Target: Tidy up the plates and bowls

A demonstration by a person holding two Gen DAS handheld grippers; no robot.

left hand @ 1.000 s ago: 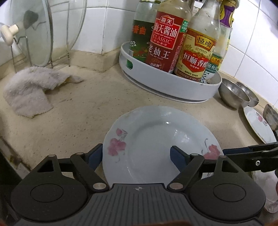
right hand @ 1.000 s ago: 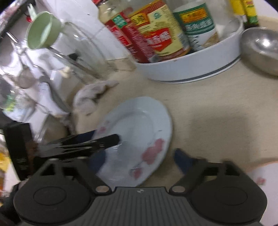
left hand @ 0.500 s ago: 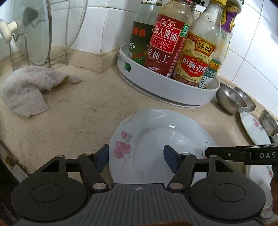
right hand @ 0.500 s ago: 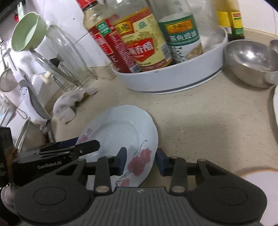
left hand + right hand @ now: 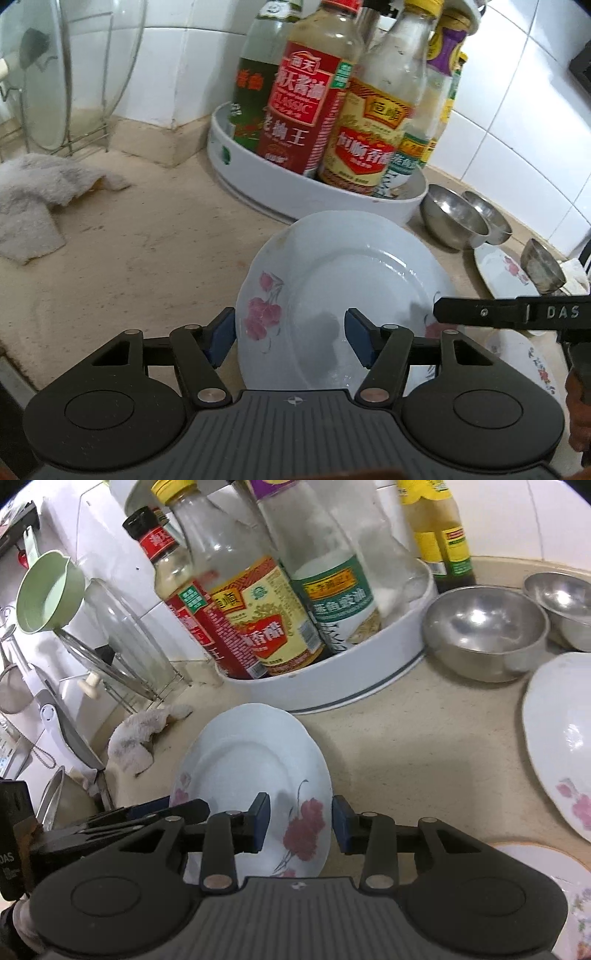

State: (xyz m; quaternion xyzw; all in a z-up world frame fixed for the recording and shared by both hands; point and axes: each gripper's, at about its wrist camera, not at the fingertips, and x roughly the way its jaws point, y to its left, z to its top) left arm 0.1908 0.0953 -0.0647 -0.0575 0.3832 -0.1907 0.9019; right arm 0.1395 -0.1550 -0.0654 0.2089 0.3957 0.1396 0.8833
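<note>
**A:** Left wrist view first. Where is the plate?

**B:** The white plate (image 5: 354, 291) with pink flowers sits tilted above the beige worktop (image 5: 147, 251), its far rim close to the white tray (image 5: 303, 195) of sauce bottles (image 5: 306, 110). The left tool (image 5: 290, 338) has its blue pads apart, one outside the plate's near-left rim, the other over the plate's inside. Neither pad presses on it as far as I can see.

**A:** And the other tool there?

**B:** A black finger of the right tool (image 5: 509, 314) reaches in from the right, over the plate's right rim. Beyond it stand steel bowls (image 5: 454, 218) and a second floral plate (image 5: 502, 273) with a small steel cup on it. A grey cloth (image 5: 40, 199) lies at far left.

**A:** Now the right wrist view.

**B:** The right tool (image 5: 301, 823) straddles the plate (image 5: 255, 768) at its near-right rim, one pad inside, one outside, with a visible gap. So it is apart, not clamped. The left tool (image 5: 155, 812) shows at the plate's left edge. A steel bowl (image 5: 484, 631) sits beside the tray (image 5: 332, 686), and another white plate (image 5: 561, 734) lies to the right.
</note>
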